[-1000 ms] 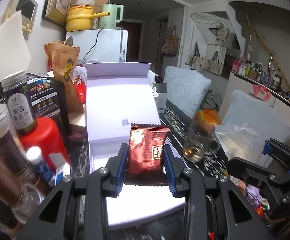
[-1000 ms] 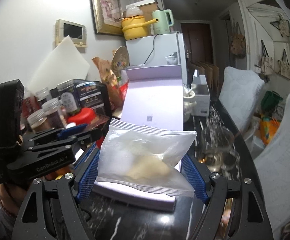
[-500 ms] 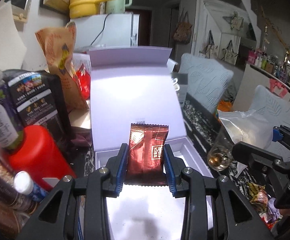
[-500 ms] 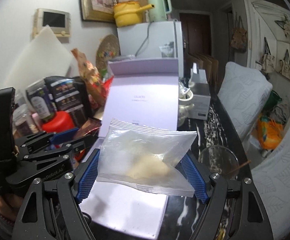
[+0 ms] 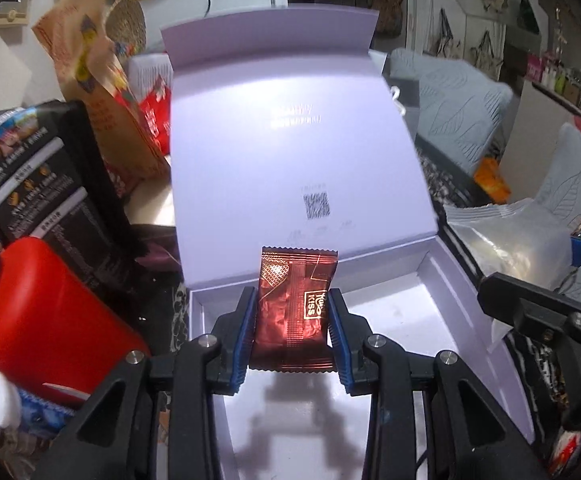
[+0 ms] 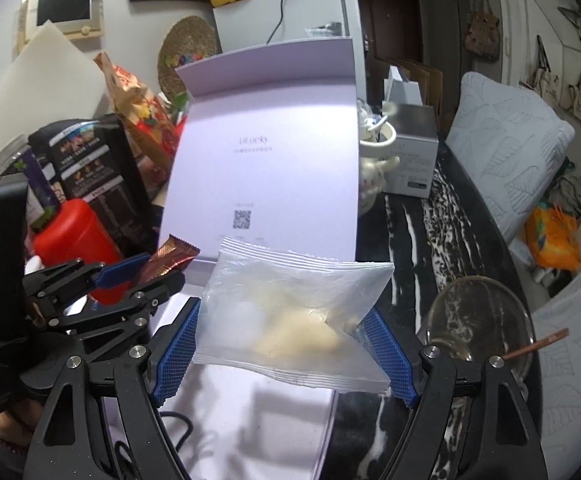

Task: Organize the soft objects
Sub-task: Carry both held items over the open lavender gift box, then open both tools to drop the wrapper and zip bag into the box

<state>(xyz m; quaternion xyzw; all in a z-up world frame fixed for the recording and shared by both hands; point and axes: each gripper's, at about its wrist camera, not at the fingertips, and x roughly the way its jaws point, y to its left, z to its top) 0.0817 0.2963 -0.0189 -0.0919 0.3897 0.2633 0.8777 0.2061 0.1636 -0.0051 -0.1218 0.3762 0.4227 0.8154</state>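
both packets lower, nearer box

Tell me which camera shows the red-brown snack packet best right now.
The left wrist view: the red-brown snack packet sits front-on, centred between the left gripper pads, over the open lilac box. The right wrist view shows only its top corner, side-on.

I note a red canister at left, a black printed carton behind it. A glass cup stands on the marbled tabletop; a white mug beside a grey box.
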